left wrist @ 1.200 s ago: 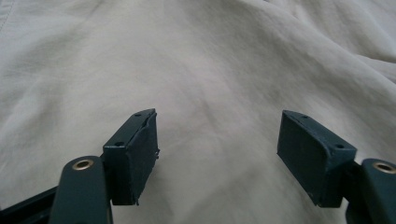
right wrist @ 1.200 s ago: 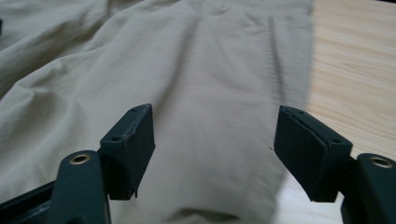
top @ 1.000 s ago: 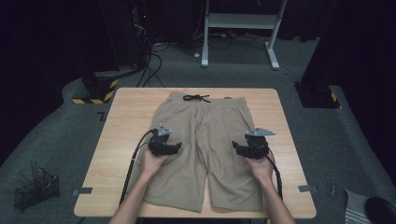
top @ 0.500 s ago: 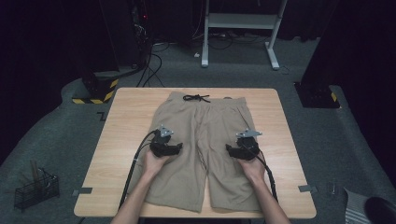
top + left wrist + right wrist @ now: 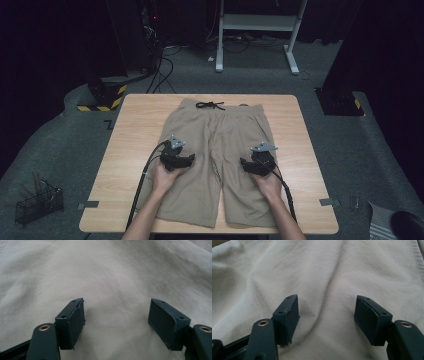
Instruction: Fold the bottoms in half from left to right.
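Since the earlier high view, right gripper (image 5: 253, 163) has come inward and lower, from the outer edge of the garment onto its leg panel; left gripper (image 5: 181, 159) sits where it was, and the shorts (image 5: 220, 145) lie unchanged.

Step in hand, as judged: both tools are set down over the shorts ahead of a first pinch, probably to fold them. Beige shorts lie flat on the table (image 5: 130, 135), waistband and dark drawstring (image 5: 210, 105) at the far edge, leg hems toward the person. Left gripper rests on the left leg, right gripper on the right leg, roughly level with each other.

Fingers: in the left gripper view the fingers (image 5: 71, 322) stand wide apart with bare cloth between them, nothing pinched. In the right gripper view the fingers (image 5: 287, 317) are likewise spread, straddling a raised crease (image 5: 324, 302) in the fabric, not pressing it.

Next move calls for lowering onto the cloth and closing on a fold of it; the right side has a ready ridge, the left cloth is smoother and may slip.

Surroundings: wire basket (image 5: 37, 200) on the floor at left, white frame (image 5: 260, 30) beyond. Nothing obstructs; trailing cables cross the near hems
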`<state>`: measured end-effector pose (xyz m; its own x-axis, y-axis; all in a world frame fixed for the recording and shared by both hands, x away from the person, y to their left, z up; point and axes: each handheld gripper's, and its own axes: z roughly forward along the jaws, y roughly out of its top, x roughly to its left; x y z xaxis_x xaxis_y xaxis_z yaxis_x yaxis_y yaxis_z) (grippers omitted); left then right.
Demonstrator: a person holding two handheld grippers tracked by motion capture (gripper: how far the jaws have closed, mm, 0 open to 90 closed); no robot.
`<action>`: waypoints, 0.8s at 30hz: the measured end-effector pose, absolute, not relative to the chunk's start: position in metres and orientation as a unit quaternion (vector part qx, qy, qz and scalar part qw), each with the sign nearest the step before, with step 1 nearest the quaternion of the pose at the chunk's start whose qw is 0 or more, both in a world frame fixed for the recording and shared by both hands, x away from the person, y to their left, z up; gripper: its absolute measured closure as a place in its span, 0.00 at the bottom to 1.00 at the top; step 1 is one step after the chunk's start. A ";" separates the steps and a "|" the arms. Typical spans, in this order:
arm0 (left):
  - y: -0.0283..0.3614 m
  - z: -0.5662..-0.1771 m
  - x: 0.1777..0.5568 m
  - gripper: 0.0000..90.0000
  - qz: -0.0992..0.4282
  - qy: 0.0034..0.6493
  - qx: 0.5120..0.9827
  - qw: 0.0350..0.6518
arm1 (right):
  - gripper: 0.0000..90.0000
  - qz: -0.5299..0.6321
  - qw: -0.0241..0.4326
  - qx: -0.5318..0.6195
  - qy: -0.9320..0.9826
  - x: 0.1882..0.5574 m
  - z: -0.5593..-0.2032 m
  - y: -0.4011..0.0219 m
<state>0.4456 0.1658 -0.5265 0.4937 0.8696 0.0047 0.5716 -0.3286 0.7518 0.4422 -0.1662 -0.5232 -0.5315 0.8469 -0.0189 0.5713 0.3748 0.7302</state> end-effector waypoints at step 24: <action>0.165 -0.527 0.392 0.31 0.205 0.451 0.791 0.358 | 0.40 0.345 0.199 0.440 0.805 0.391 -0.523 -0.165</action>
